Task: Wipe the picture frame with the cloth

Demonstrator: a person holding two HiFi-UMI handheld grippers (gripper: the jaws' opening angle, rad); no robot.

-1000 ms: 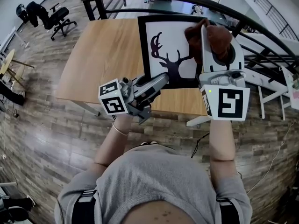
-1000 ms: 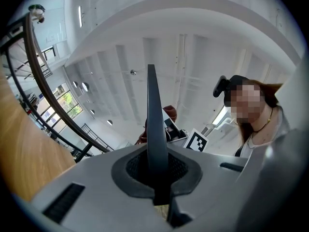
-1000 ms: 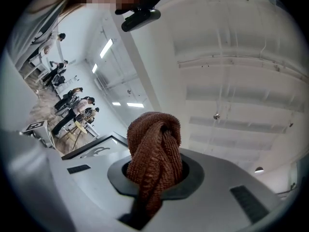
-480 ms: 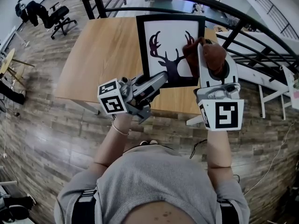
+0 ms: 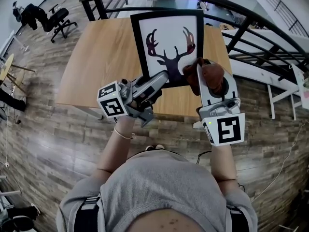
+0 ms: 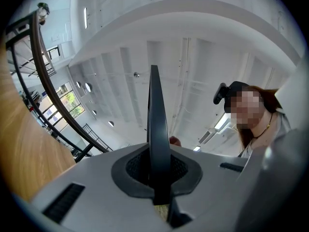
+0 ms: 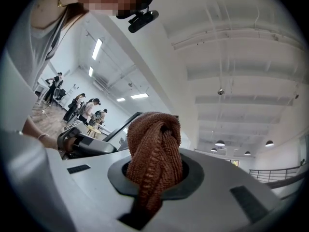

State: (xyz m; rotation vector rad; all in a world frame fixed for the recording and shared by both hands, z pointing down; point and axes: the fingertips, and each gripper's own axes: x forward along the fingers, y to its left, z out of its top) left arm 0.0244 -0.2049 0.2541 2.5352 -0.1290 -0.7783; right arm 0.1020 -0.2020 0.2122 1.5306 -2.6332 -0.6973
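Observation:
The picture frame (image 5: 166, 37) has a black border and a dark stag's head on white; it stands tilted up over the wooden table (image 5: 101, 57). My left gripper (image 5: 161, 79) is shut on its lower edge, near the left corner. In the left gripper view the frame (image 6: 155, 124) shows edge-on, rising from between the jaws of the left gripper (image 6: 157, 178). My right gripper (image 5: 203, 72) is shut on a bunched brown cloth (image 5: 212, 75), which lies against the frame's lower right corner. In the right gripper view the cloth (image 7: 153, 149) bulges out of the right gripper (image 7: 153, 178).
A dark curved railing (image 5: 241, 23) runs behind and to the right of the table. An office chair (image 5: 55, 18) stands on the wood floor at far left. Several people (image 7: 84, 109) stand in the distance in the right gripper view.
My right gripper has come down the frame's right side with the cloth, from near the upper right to the lower right corner. The left gripper keeps its hold in place.

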